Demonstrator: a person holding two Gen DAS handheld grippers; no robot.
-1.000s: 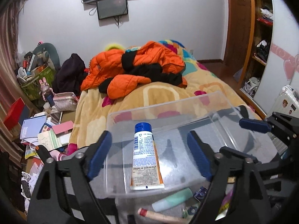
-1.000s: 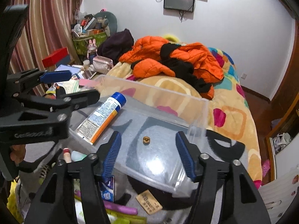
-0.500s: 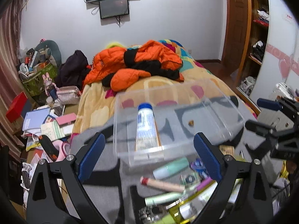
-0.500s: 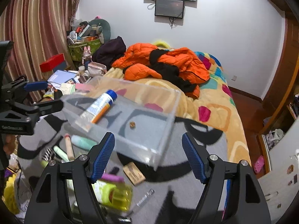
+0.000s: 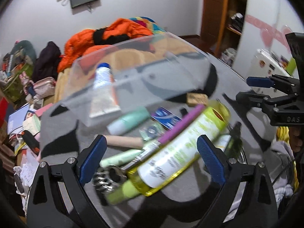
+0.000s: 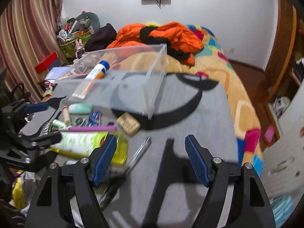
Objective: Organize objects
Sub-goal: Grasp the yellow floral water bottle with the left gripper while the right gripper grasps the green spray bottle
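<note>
A clear plastic box (image 5: 155, 70) (image 6: 133, 72) rests on the grey cloth (image 6: 186, 117) over the bed. Inside lies a white tube with a blue cap (image 5: 103, 79) (image 6: 96, 72). In front of it lies a clutter of toiletries: a yellow-green bottle (image 5: 180, 148) (image 6: 83, 144), a mint tube (image 5: 129, 120), a purple toothbrush (image 6: 91, 128) and a tan bar (image 6: 128, 126). My left gripper (image 5: 151, 159) (image 6: 38, 123) hovers open above the bottle, pads not touching it. My right gripper (image 6: 151, 158) (image 5: 254, 89) is open over bare cloth, right of the bottle.
An orange and black jacket (image 6: 167, 34) lies heaped on the patterned bedspread (image 6: 237, 87) behind the box. Books and bags crowd the floor (image 5: 22, 114) at the left by the curtain. A wooden wardrobe (image 5: 224, 19) stands at the right.
Both grippers have drawn back from the clear box and dropped lower over the clutter in front of it. Their jaws stand wider than a second ago.
</note>
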